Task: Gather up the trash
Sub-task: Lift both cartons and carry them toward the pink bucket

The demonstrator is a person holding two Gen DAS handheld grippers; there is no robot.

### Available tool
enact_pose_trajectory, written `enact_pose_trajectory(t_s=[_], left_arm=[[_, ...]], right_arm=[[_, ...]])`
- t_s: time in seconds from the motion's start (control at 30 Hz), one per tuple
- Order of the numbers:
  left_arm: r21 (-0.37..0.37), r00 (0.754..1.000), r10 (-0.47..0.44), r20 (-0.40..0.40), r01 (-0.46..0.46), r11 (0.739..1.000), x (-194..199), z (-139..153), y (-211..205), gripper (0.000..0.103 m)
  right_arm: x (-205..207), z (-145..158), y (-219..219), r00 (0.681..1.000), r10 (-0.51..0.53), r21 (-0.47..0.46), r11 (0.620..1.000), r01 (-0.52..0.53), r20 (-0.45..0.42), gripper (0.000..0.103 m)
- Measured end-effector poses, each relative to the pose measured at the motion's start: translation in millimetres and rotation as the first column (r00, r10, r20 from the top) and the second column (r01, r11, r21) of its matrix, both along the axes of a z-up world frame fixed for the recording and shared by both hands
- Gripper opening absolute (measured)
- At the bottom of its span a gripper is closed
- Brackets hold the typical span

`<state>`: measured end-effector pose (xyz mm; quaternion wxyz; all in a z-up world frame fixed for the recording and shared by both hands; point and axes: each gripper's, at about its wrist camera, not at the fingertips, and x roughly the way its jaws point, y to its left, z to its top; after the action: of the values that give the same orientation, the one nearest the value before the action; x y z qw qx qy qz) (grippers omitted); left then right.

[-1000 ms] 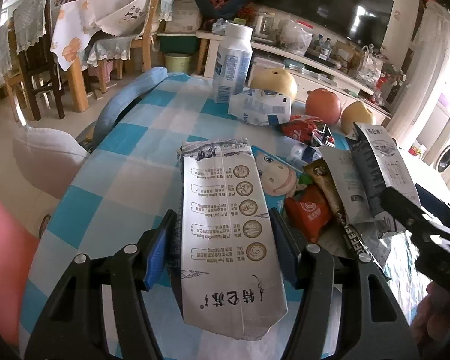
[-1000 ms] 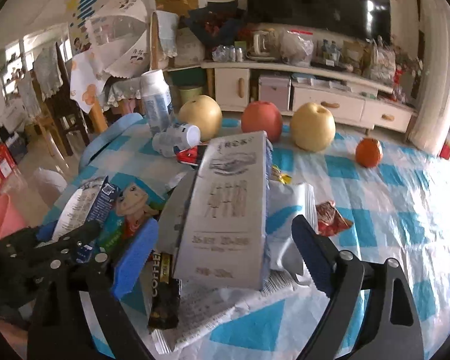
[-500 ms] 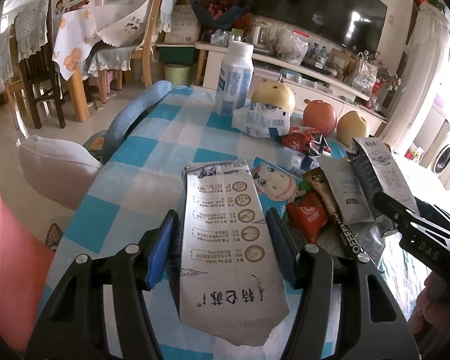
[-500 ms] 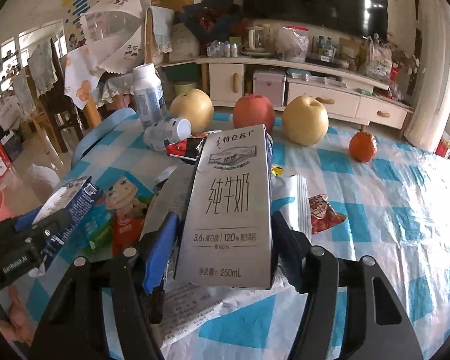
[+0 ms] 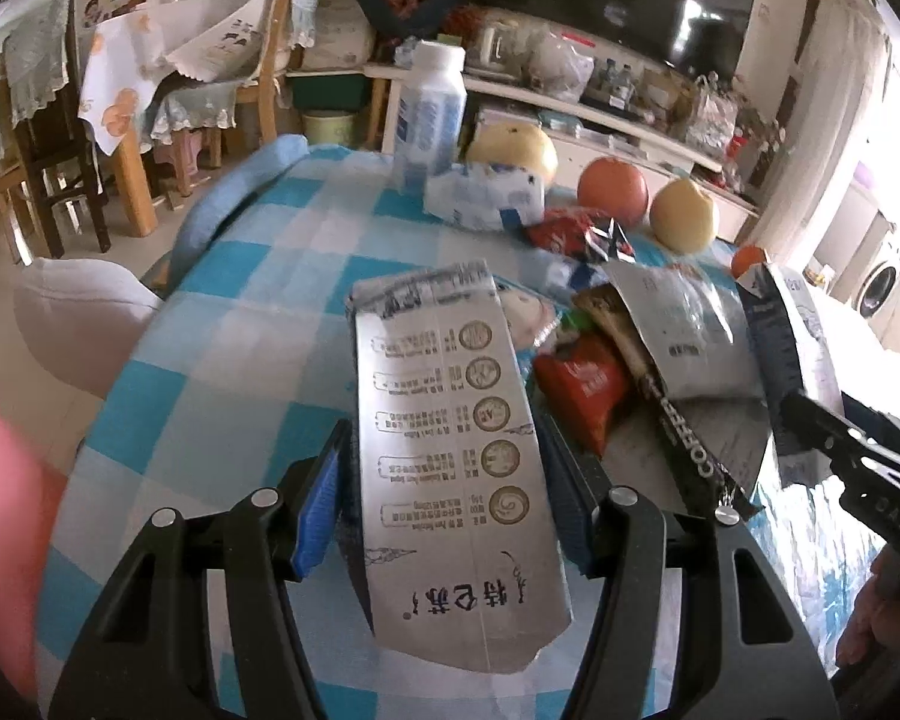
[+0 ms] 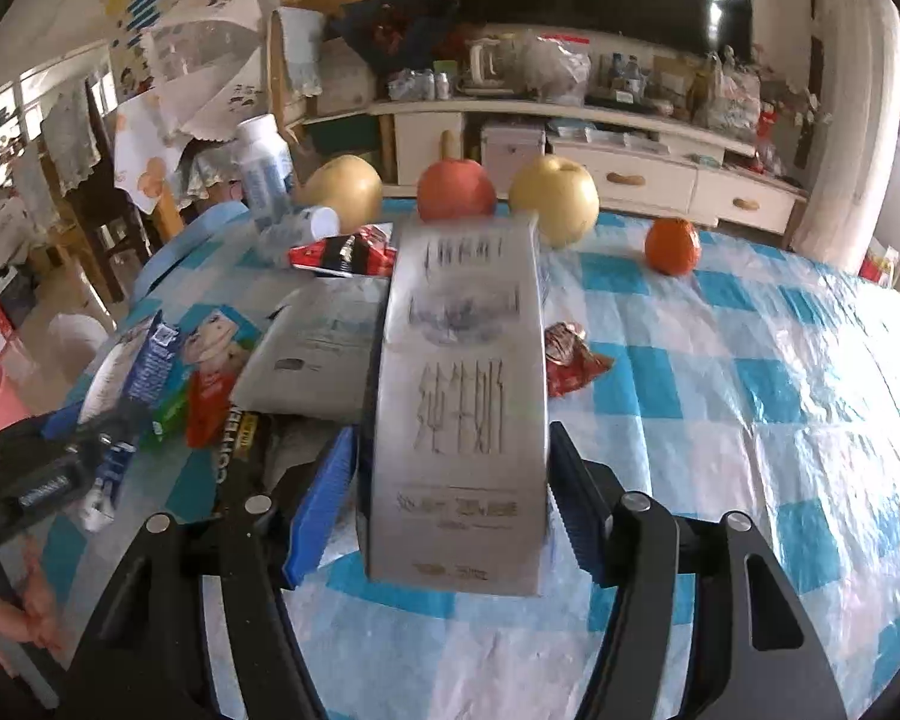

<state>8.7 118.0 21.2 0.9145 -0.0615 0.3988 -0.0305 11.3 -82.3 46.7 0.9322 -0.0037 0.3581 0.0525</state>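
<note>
My left gripper is shut on a flattened white milk carton with round printed seals, held above the blue checked tablecloth. My right gripper is shut on an upright grey 250 mL milk carton, lifted off the table. More trash lies between them: a coffee sachet, a red snack wrapper, a grey flattened carton, a red wrapper and a red-black packet. The right gripper with its carton shows at the right edge of the left wrist view.
At the table's far side stand a white bottle, a tipped cup, two pears, an apple and an orange. A pink bin is at the left. Chairs and a TV cabinet stand beyond.
My right gripper closed on the grey milk carton and lifted it upright. My left gripper kept its hold on the flattened carton and drew back and up a little.
</note>
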Motion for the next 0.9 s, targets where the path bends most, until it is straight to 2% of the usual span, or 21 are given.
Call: enact_pose_trajectory(t_s=[0.1,0.17,0.47,0.7,0.9], left_arm=[[0.01,1.0,-0.001,0.006,0.001,1.0,0,-1,-1,0.061],[0.007,1.0,0.001,0.012,-0.001,1.0,-1,1,0,0.061],[-0.036,0.998,0.01,0.055,-0.008,0.999,-12,15,16,0.06],[-0.06,0.993,0.06,0.102,-0.054,0.997,-28,36,45,0.06],[-0.085,0.981,0.126,0.144,-0.115,0.99,-47,55,82,0.06]], right_arm=[[3,-1,6,1.0,0.015,-0.023,1.0,-0.015,-0.003,0.069],[5,-3,7,1.0,0.016,-0.023,1.0,-0.016,-0.015,0.065],[-4,12,8,0.999,0.004,-0.007,1.0,-0.004,0.042,0.064],[-22,40,37,0.992,0.079,0.077,0.993,-0.087,0.099,0.064],[-34,57,79,0.976,0.177,0.161,0.967,-0.196,0.124,0.064]])
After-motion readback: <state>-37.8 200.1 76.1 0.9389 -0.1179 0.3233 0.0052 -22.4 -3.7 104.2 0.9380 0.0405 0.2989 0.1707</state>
